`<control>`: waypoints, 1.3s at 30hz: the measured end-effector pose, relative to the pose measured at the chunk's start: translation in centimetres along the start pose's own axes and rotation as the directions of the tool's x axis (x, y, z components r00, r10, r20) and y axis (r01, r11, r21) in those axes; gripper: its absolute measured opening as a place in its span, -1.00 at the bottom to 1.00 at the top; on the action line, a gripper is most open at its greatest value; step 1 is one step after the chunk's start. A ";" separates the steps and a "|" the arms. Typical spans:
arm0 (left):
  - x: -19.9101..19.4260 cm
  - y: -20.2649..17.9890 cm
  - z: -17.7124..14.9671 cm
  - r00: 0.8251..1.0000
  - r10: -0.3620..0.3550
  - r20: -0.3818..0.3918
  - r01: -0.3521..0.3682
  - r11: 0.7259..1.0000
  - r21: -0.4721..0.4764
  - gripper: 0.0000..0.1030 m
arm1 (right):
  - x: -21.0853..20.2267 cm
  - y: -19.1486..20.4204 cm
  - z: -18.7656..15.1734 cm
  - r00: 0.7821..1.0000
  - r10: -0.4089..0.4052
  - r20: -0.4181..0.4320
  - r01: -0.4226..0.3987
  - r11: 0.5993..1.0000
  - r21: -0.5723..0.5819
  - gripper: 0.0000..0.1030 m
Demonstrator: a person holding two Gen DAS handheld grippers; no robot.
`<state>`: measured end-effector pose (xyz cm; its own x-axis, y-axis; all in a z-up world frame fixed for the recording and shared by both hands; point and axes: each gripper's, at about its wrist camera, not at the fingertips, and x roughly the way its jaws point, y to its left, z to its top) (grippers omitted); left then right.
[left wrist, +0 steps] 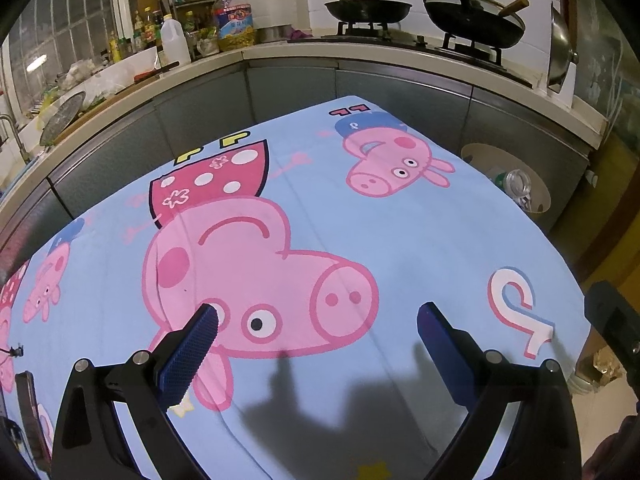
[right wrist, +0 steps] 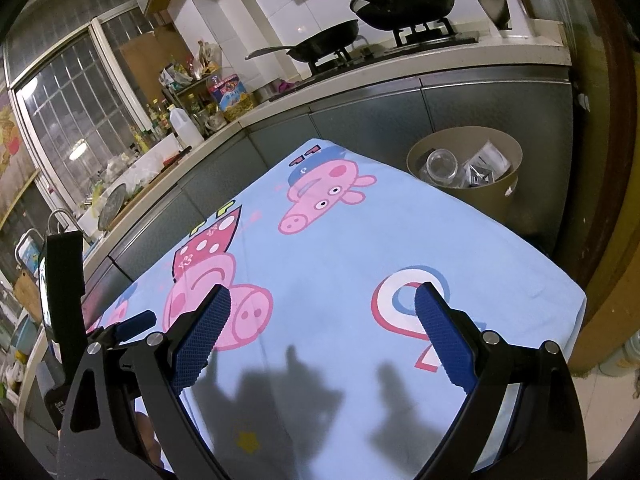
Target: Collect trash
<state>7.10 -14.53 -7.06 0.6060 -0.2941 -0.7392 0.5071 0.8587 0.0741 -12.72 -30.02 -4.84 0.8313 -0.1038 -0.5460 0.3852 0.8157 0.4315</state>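
Observation:
A tan round bin stands on the floor past the table's far right corner, with a clear plastic bottle and crumpled wrappers inside. It also shows in the left wrist view, with a clear bottle in it. My left gripper is open and empty above the blue cartoon-pig cloth. My right gripper is open and empty above the same cloth. The left gripper shows at the left of the right wrist view. No loose trash shows on the cloth.
A kitchen counter runs behind the table with bottles, an oil jug and two black pans on a stove. A sink is at the far left. Grey cabinet fronts stand behind the bin.

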 end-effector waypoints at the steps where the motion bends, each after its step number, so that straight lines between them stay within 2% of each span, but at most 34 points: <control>1: -0.2 0.0 0.0 1.000 0.002 0.011 -0.002 1.000 0.003 0.93 | 0.0 0.1 0.0 1.000 0.000 0.001 0.000 1.000 -0.001 0.79; 6: -1.0 -0.1 0.2 0.999 0.001 0.054 -0.002 1.000 0.016 0.92 | 0.1 0.2 0.3 1.000 0.000 0.001 0.000 1.000 0.000 0.79; 17: -1.3 -0.5 0.1 0.999 0.009 0.045 -0.009 1.000 0.017 0.93 | 0.2 0.4 1.3 1.000 0.003 0.009 -0.003 1.000 0.003 0.79; 39: -1.5 -0.7 -0.1 0.999 0.012 0.046 -0.012 1.000 0.018 0.93 | 0.1 0.5 1.0 1.000 0.003 0.010 -0.003 1.000 0.002 0.79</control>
<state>5.80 -14.64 -6.10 0.6393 -0.3031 -0.7067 0.5104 0.8546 0.0952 -12.06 -30.20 -3.99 0.8364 -0.1075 -0.5374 0.3838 0.8150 0.4342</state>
